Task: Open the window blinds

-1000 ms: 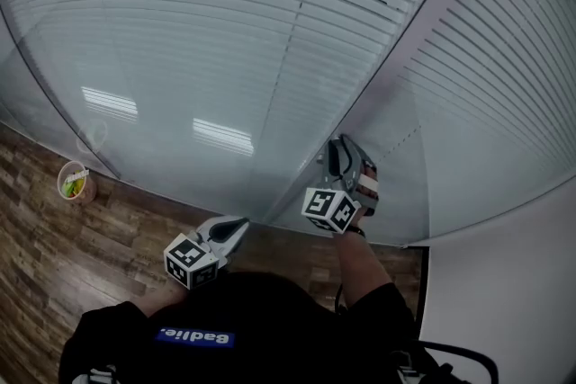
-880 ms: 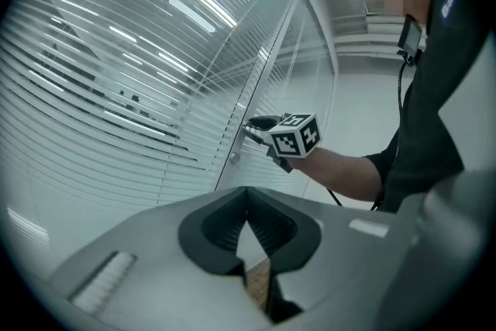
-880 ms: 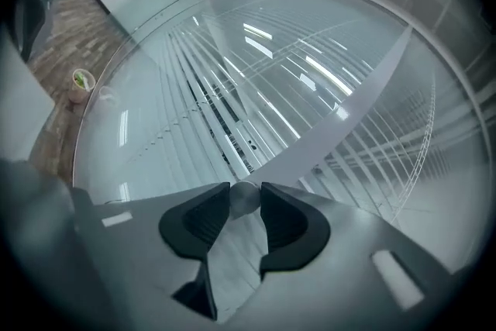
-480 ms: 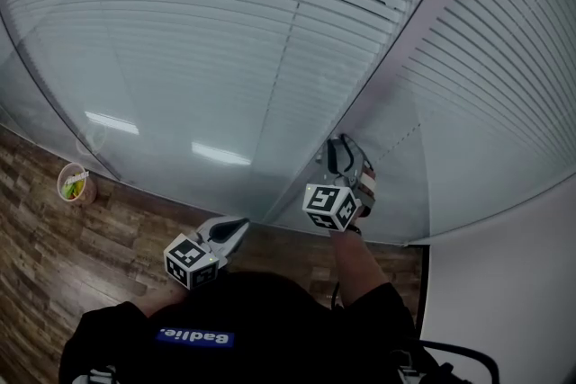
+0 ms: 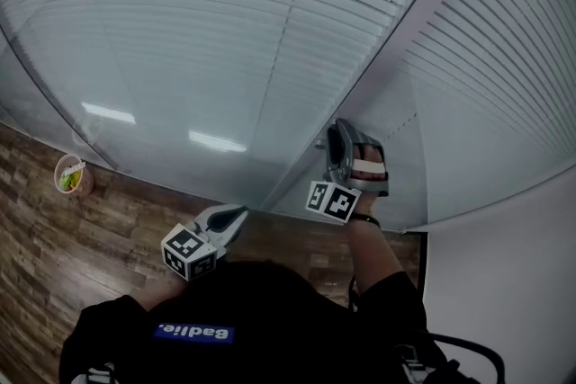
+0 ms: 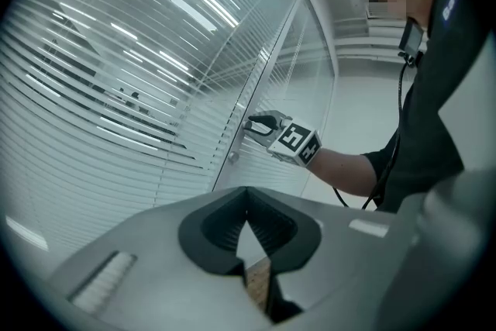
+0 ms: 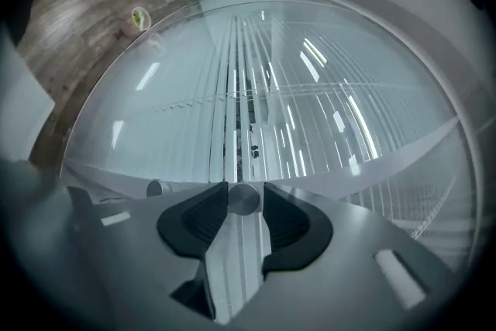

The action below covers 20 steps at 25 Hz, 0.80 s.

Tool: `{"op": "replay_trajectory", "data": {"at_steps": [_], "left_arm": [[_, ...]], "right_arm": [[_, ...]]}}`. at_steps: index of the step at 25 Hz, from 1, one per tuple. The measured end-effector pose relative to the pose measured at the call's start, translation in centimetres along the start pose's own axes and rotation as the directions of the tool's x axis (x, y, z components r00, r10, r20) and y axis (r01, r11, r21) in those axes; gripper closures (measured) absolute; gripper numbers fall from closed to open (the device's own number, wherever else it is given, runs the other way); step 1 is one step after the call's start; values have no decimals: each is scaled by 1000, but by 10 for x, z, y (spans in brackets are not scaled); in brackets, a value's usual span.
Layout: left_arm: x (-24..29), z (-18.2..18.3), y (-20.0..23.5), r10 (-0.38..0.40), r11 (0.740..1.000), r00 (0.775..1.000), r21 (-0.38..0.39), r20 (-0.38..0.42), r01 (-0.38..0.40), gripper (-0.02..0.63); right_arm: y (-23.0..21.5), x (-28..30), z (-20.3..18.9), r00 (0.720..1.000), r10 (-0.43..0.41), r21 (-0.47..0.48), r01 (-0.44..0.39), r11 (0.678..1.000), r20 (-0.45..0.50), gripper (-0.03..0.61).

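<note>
While the person stands at the glass, the right tongs (image 5: pixel 335 139) are held up at the post (image 5: pixel 396 76) between 2 panes. In the right gripper view, a small round knob (image 7: pixel 244 202) sits between the tips of the right tongs. The jaws have just been opening. They stand a little apart, with a tip just beside the knob on each side, and they do not look pressed on it. A 2nd small knob (image 7: pixel 155 187) shows to the left of it on the post.

The left tongs (image 5: pixel 236 216) hang low, near the person's chest, and point at the bottom of the glass. In the left gripper view the tips are together and hold nothing. Only the wood floor (image 5: pixel 54 247) shows through the gap behind the tips.

The blinds (image 5: pixel 225 31) are behind the glass, in front of the person. Most slats lie flat and shut. A few dark gaps show between slats higher up.

A cup (image 5: pixel 71 177) stands on the floor by the glass, far to the left.
</note>
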State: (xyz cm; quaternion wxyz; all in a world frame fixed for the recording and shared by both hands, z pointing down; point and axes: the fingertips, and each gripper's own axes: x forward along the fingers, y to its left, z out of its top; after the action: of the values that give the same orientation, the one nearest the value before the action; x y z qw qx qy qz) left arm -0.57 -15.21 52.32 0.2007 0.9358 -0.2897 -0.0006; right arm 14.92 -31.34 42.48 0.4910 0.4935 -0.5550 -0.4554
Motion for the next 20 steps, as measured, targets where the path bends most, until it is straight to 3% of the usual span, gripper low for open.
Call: {"op": "replay_trajectory", "data": {"at_steps": [4, 8, 13, 20], "left_arm": [[2, -1, 0, -2, 1000, 1000, -1, -1, 2, 614], [2, -1, 0, -3, 1000, 1000, -3, -2, 3, 614], [1, 0, 1, -2, 1000, 1000, -7, -2, 2, 614], [0, 0, 3, 0, 1000, 1000, -10, -3, 0, 614]], "right_arm": [[3, 2, -1, 1000, 9, -7, -9, 1000, -4, 451], [0, 2, -2, 1000, 19, 136, -17, 991, -8, 451], [-5, 1, -1, 1000, 11, 313, -7, 950, -10, 451], [-5, 2, -4, 1000, 22, 441, -14, 898, -13, 451]]}}
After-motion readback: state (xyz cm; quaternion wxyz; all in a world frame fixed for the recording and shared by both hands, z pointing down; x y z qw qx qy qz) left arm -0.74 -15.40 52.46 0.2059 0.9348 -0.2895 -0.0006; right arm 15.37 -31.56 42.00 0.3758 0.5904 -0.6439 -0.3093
